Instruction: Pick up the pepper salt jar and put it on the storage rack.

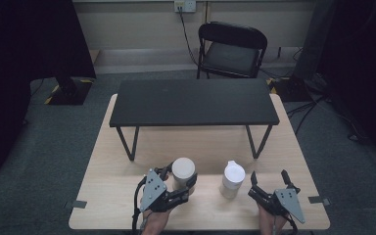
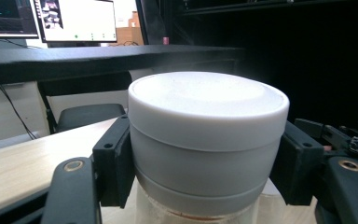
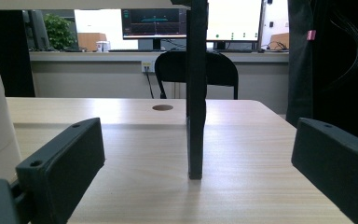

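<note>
1. Light wooden rectangular table (image 1: 127,205) carrying a low black rectangular shelf on thin metal legs (image 1: 193,102), taken as landmark.
2. Round white-lidded jar with clear lower body (image 1: 182,171) located in front of the shelf, toward its left leg; lid broad and flat in the left gripper view (image 2: 208,105), clear glass visible beneath the grey band.
3. Left gripper (image 1: 178,182) closed on the jar: black fingers (image 2: 114,161) pressed against both sides just below the lid rim. Contact between jar base and table not determinable.
4. Second white container with a spouted lid (image 1: 233,179) standing in front of the shelf, toward its right leg, apart from the held jar.
5. Right gripper (image 1: 269,180) positioned in front of the shelf's right end, just right of the spouted container; fingers (image 3: 60,165) spread wide, nothing between them, one shelf leg (image 3: 196,88) seen upright beyond.
6. Black folding chair (image 1: 231,49) behind the shelf, off the table.
</note>
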Motion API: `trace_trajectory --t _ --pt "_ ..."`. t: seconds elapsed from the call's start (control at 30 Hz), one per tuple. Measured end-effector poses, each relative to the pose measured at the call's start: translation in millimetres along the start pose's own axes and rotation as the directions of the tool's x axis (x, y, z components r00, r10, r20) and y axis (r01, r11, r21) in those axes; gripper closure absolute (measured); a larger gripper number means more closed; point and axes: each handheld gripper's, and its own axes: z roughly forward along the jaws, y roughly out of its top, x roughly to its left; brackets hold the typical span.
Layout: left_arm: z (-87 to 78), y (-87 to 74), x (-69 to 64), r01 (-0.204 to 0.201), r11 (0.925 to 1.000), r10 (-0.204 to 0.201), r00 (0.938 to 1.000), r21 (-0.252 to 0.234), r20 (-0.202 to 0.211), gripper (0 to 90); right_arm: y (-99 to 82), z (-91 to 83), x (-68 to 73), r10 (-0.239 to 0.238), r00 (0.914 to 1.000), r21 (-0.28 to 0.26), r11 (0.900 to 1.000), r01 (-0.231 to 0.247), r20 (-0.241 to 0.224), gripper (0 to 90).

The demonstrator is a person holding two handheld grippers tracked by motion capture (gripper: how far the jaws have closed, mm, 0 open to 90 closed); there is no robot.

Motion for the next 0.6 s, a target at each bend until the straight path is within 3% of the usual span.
trace_trajectory --t 0.6 --pt "3.5 38.2 14.5 -0.017 0.9997 0.016 0.9985 -0.020 -0.052 34.1 0.0 0.0 -0.1 0.000 1.0000 0.000 1.0000 0.000 -0.001 1.1"
